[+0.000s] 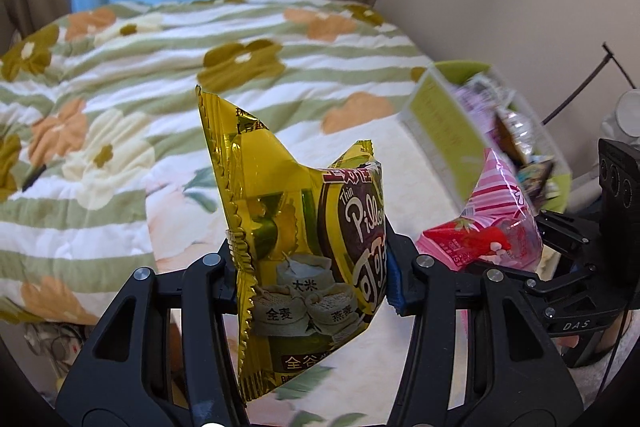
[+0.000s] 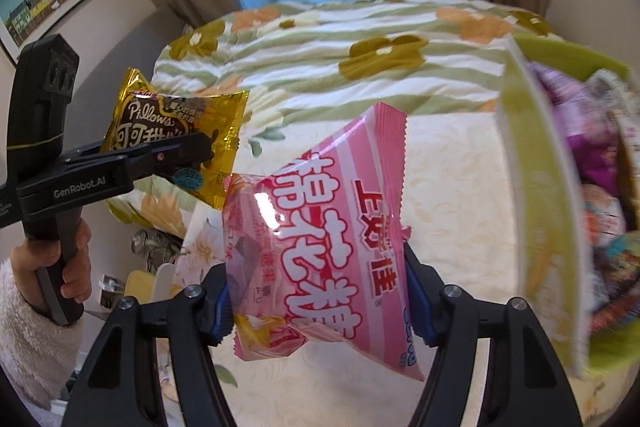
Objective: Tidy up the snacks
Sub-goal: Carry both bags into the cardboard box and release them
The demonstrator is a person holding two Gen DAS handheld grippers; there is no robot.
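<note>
A gold "Pillows" snack bag (image 1: 296,211) stands upright between the fingers of my left gripper (image 1: 312,275), which is shut on its lower half. The right wrist view shows the same gold bag (image 2: 172,123) clamped in the left gripper (image 2: 192,151), held by a hand (image 2: 52,259) in a fluffy white sleeve. My right gripper (image 2: 320,303) is shut on a pink-striped candy bag (image 2: 328,227), its blue pads pressing both sides. That pink bag (image 1: 492,227) also appears right of the gold one. Both bags hang in the air above the bed.
A green box (image 2: 536,163) holding several snack packets sits at the right on the cream cover (image 2: 452,187); the box (image 1: 448,131) is blurred. A flowered striped quilt (image 1: 120,87) covers the bed behind. Curtains and a wall stand beyond it.
</note>
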